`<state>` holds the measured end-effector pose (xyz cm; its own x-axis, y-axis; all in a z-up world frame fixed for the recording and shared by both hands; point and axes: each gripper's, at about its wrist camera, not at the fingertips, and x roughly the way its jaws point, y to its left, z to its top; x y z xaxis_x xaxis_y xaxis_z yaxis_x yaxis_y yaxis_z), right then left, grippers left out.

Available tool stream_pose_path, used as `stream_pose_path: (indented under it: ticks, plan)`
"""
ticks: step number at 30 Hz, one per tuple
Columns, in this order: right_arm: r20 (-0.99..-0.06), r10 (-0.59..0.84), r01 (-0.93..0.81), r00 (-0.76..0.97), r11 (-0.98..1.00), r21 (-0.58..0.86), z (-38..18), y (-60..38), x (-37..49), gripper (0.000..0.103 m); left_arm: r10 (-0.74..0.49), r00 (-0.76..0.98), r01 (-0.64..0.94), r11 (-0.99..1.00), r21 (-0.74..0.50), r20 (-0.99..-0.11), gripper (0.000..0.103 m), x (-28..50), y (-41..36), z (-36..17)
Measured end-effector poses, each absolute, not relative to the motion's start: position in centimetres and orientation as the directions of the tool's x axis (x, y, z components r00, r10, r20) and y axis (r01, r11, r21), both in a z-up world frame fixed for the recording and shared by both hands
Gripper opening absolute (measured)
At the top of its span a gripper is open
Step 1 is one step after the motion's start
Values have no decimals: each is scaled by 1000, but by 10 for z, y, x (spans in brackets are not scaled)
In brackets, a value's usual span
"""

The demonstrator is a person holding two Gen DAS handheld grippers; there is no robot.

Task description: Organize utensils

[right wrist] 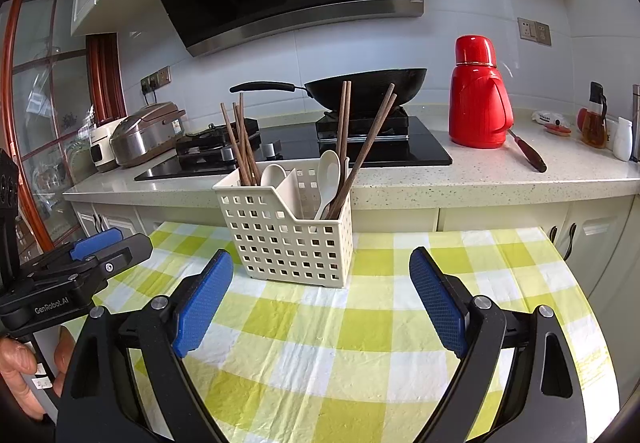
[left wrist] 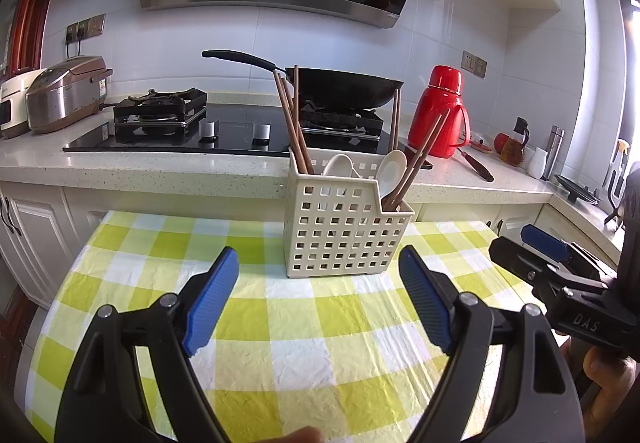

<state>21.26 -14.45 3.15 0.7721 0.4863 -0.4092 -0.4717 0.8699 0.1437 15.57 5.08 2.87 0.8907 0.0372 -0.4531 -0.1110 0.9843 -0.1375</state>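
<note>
My left gripper [left wrist: 316, 303] and right gripper [right wrist: 320, 303] hover spread and empty. The utensil basket [left wrist: 340, 231] stands far-centre on the checked cloth [left wrist: 280, 343], chopsticks [left wrist: 294, 123] and spoons [left wrist: 392, 169] already inside; nothing appears left loose.

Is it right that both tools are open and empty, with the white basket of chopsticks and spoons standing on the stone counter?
Not quite: the basket stands on the checked cloth, in front of the counter, as the right wrist view shows. Both tools, left and right, are open and empty.
</note>
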Motion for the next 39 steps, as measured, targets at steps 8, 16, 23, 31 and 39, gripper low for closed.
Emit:
stream_pose_path:
  ticks: [8,16,23,31,39]
  plan:
    - [-409,487,-472,771,870,145,31,-145,213,85,37,891,-111,984,-138,-453,79,156,51,29]
    - [-409,487,-472,771,869,145,31,-145,213,85,37,891,-111,984,-138,-453,80,155,51,29]
    - [-408,486,-471,773,870,145,30,-146,212,85,36,891,-109,984,-138,-452,80,156,50,29]
    - [-409,486,-471,773,870,145,30,-146,212,85,35,891,-109,984,-139,-452,80,155,50,28]
    - [-409,486,-471,772,870,144,30,-146,212,85,35,891,-109,984,-139,-453,81,156,50,28]
